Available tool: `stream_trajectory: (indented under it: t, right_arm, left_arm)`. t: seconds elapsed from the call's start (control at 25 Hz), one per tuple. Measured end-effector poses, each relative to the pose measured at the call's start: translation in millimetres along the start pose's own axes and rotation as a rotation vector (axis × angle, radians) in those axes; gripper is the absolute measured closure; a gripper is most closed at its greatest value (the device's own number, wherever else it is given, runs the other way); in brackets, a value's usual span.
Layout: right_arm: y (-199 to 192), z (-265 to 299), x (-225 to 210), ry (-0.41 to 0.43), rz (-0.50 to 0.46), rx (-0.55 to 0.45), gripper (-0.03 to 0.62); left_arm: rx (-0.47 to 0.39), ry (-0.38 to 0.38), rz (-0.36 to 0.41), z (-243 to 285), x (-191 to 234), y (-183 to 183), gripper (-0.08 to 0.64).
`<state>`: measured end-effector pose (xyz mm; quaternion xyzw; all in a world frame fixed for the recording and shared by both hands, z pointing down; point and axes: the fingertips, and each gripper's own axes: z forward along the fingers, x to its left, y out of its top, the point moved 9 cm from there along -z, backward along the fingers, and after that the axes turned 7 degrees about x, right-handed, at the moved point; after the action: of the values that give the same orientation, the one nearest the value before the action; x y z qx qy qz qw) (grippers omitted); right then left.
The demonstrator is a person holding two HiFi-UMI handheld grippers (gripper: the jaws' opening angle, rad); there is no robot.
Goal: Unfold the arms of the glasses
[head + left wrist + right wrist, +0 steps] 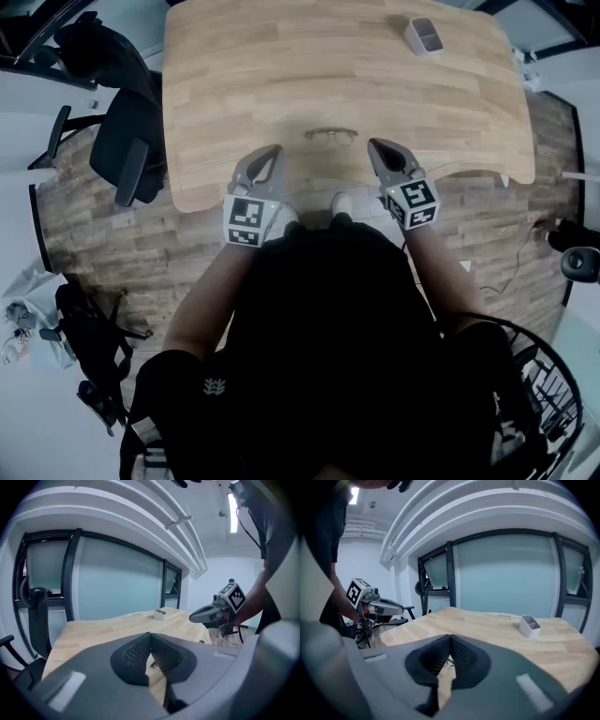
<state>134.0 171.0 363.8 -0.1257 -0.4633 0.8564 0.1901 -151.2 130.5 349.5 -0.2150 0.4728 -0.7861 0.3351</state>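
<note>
**Operator:** Where does the job stand?

**Inspector:** At the start, by my judgement. The wooden table point(281, 75) lies before you. You stand at its near edge with a tool held over it on each side. As far as can be made out, no arm of the glasses is opened yet. The approach is the step in hand.

**Operator:** And the tools?

**Inspector:** Your left gripper point(275, 150) and your right gripper point(374, 144) both tilt gently downward and angle slightly inward. On each, the jaws are closed together, tip to tip, with nothing between them. Both are empty.

**Operator:** The glasses?

**Inspector:** The glasses point(330, 137) lie on the table near its front edge. They sit between the two gripper tips and just beyond them, touching neither. They are too small in view to tell how fully the arms are folded. Your next move calls for parting the jaws, steadying the frame with one gripper and catching one arm with the other. The arm is slender, so I judge it liable to slip from the pads.
</note>
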Motion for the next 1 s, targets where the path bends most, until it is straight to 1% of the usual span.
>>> stream_trajectory:
  t: [0.32, 0.44, 0.52, 0.6, 0.72, 0.76, 0.8, 0.88, 1.0]
  right_arm:
    - [7.3, 11.2, 17.4, -0.022, -0.036, 0.014, 0.592]
    - [8.4, 17.1, 17.0, 0.0, -0.041, 0.017, 0.592]
    - [8.4, 26.9, 13.6, 0.039, -0.059, 0.027, 0.592]
    - [8.8, 46.3, 8.1, 0.091, -0.106, 0.056, 0.592]
    - [9.9, 80.9, 8.8, 0.221, -0.225, 0.114, 0.588]
    - [8.9, 91.8, 10.9, 0.263, -0.271, 0.129, 0.569]
    - [6.9, 103.3, 12.1, 0.3, -0.312, 0.15, 0.568]
    - [0.6, 128.2, 11.5, 0.364, -0.365, 0.209, 0.56]
    - [-9.3, 157.7, 9.8, 0.429, -0.433, 0.304, 0.542]
  left_arm:
    - [-0.009, -0.063, 0.029, 4.4, 16.1, -6.7, 0.552]
    - [0.008, -0.072, 0.027, 10.0, 17.4, -9.2, 0.552]
    - [0.021, -0.067, 0.026, 15.3, 17.6, -8.9, 0.552]
    - [0.038, -0.054, 0.021, 24.8, 19.4, -7.3, 0.552]
    - [0.062, -0.04, -0.012, 35.3, 18.6, -7.7, 0.552]
    - [0.067, -0.042, -0.02, 38.0, 16.8, -9.1, 0.552]
    - [0.074, -0.044, -0.023, 41.9, 15.5, -11.0, 0.552]
    - [0.097, -0.035, -0.03, 52.0, 15.3, -15.7, 0.552]
    - [0.125, 0.003, -0.052, 61.3, 17.2, -21.4, 0.552]
